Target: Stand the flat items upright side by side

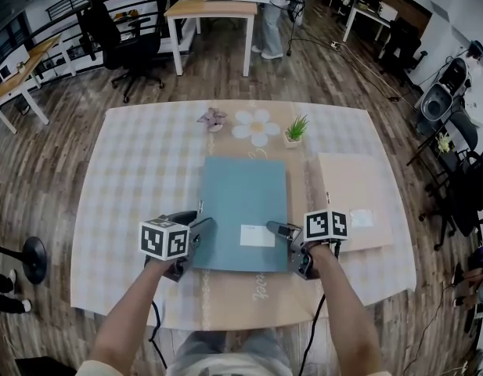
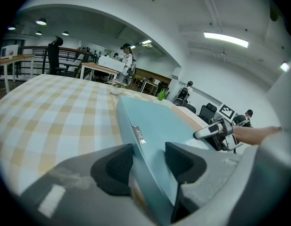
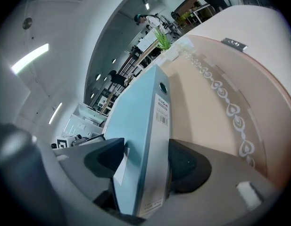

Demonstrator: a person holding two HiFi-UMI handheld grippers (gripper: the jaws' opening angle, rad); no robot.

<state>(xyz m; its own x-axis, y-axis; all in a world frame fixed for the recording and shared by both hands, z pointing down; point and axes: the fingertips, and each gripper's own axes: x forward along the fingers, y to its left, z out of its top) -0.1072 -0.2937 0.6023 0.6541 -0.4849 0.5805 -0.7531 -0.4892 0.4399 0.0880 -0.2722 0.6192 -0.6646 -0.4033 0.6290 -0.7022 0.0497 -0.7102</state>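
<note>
I look down on the wide table (image 1: 131, 178) under its pale checked cloth. On its middle lies the large teal flat cardboard binder (image 1: 245, 202), its long side running away from me, with a white label near its near edge and a grey spine along its right side. Just to its right, a strip of cloth between them, the beige flat binder (image 1: 352, 198) also lies flat. My left gripper (image 1: 200, 227) has its jaws closed over the teal binder's near left edge, one pad on the cover and one under it. My right gripper (image 1: 282, 229) clamps the near right edge across the spine in the same way. Beyond the binders sit a white flower-shaped mat (image 1: 255, 126), a small green potted plant (image 1: 295, 130) and a little pink trinket (image 1: 213, 118).
</note>
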